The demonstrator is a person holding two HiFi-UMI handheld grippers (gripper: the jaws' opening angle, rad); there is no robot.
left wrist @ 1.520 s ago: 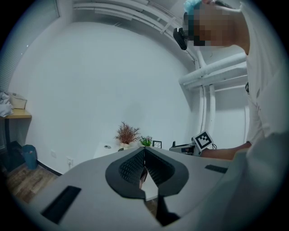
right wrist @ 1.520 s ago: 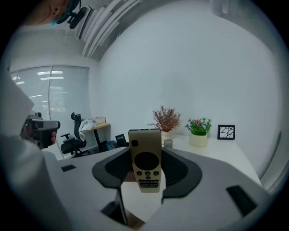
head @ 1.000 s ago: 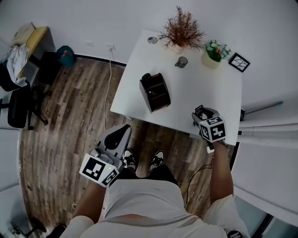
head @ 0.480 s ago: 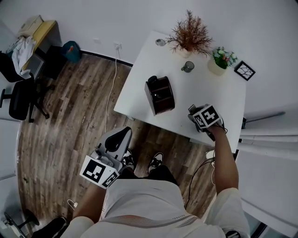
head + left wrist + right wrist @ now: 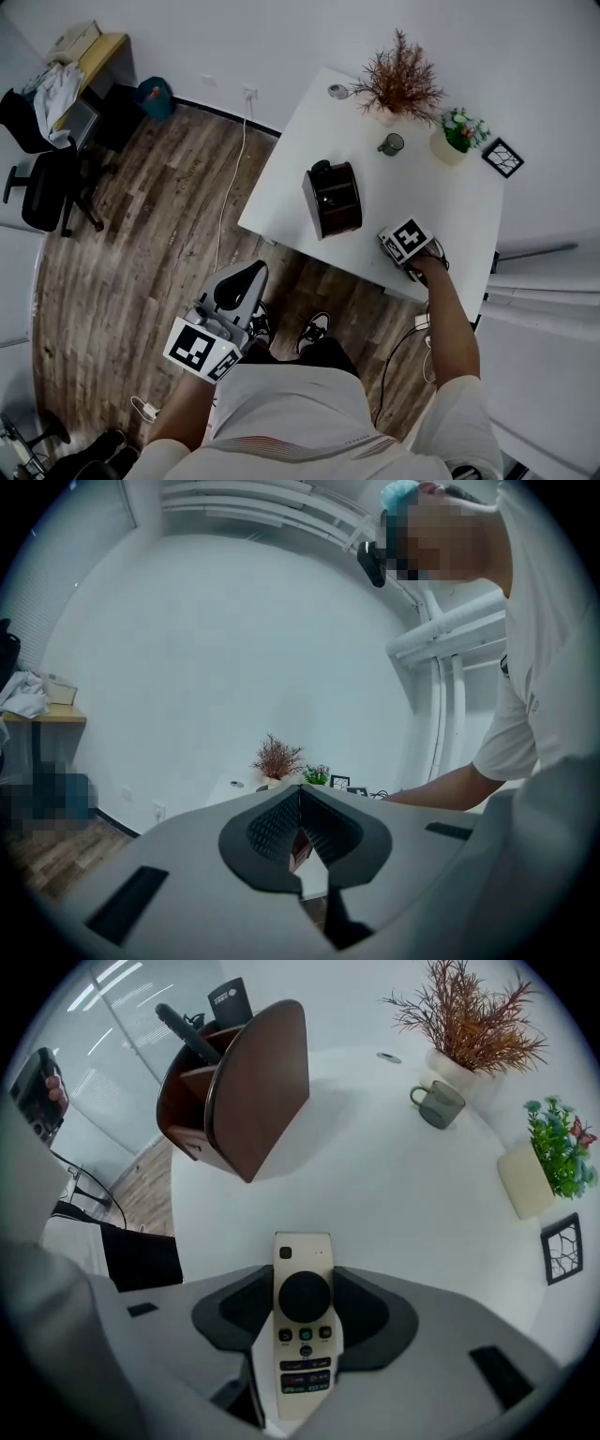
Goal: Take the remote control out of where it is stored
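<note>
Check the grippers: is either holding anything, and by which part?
Right gripper holds the cream remote by its long edges, about mid-length. Left gripper is shut and empty.

I work in a small office: at one o'clock a white table holds a mug, potted plants and a picture frame; at ten o'clock a black wheeled chair and a wood-topped desk stand on plank flooring.
</note>
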